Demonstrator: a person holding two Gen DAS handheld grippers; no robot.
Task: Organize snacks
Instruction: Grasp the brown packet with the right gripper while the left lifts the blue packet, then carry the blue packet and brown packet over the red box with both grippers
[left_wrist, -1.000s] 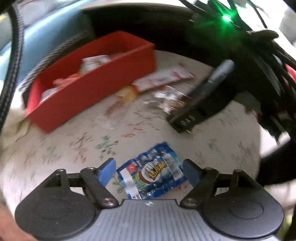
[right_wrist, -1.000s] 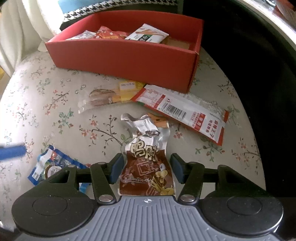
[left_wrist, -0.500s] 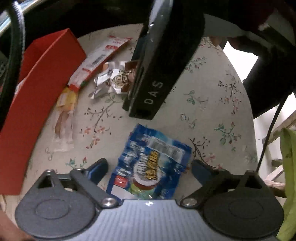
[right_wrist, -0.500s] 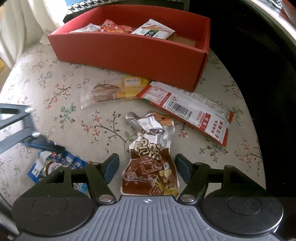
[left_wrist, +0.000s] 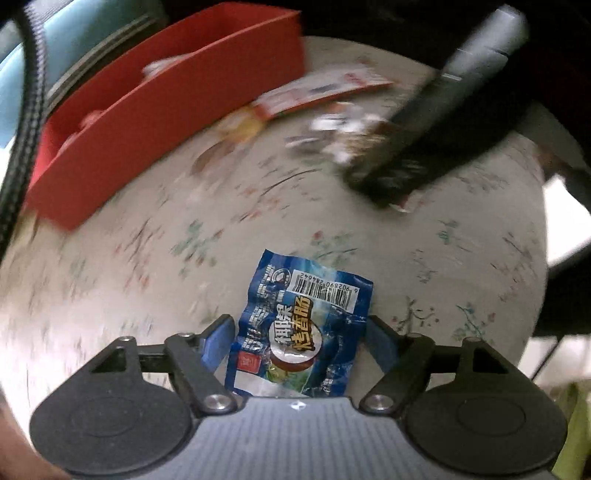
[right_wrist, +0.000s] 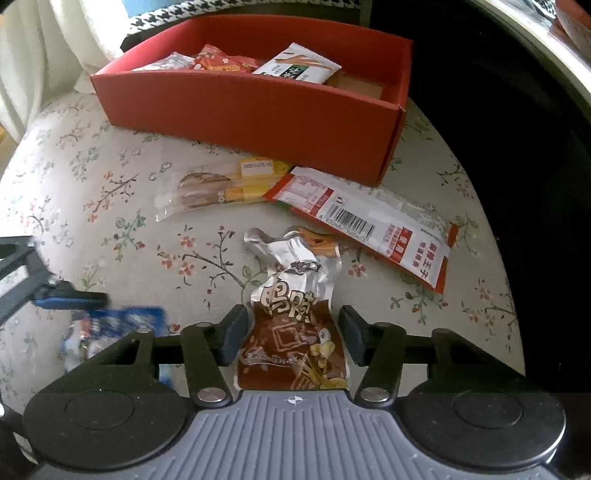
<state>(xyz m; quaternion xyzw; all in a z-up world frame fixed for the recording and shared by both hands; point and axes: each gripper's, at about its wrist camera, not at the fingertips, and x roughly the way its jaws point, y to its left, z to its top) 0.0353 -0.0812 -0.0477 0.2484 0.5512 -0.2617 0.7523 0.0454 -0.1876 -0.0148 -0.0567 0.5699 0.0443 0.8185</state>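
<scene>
A blue snack packet (left_wrist: 301, 325) sits between the fingers of my left gripper (left_wrist: 301, 334), which has closed in on its sides and grips it over the floral cloth. A brown and silver snack pouch (right_wrist: 295, 325) lies on the cloth between the open fingers of my right gripper (right_wrist: 293, 332), with a gap on each side. The red box (right_wrist: 255, 107) stands at the back with several snack packs inside. The left gripper's blue finger (right_wrist: 62, 297) and the blue packet (right_wrist: 110, 325) show at the left of the right wrist view.
A long red and white bar pack (right_wrist: 369, 225) and a clear pack with a yellow label (right_wrist: 221, 186) lie in front of the box. The round floral tabletop (right_wrist: 110, 206) drops off at right into dark space. The right gripper body (left_wrist: 443, 118) shows in the left wrist view.
The left gripper's fingers have closed in on the blue packet and its view has swung back toward the red box. The right gripper stays open around the brown pouch, shifted slightly.
</scene>
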